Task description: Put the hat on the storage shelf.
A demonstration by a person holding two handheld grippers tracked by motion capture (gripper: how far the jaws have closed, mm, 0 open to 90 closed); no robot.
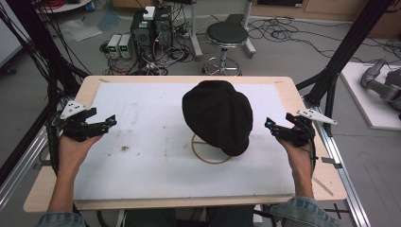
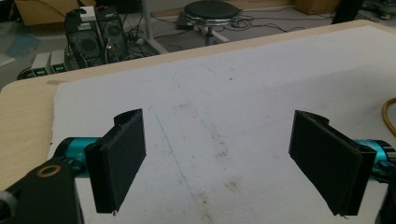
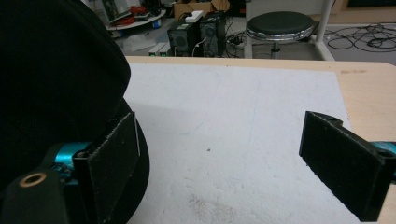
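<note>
Sitting domed and matte near the middle of the white worktop, a black cap partly covers a wooden ring. The left tool and right tool flank it, jaws spread, gripping nothing.

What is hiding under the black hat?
Under the black hat a thin wooden ring pokes out at its near edge, lying on the white mat. The rest of the ring and anything else beneath is covered.

Dim, even light; soft shadows; slight blur.
</note>
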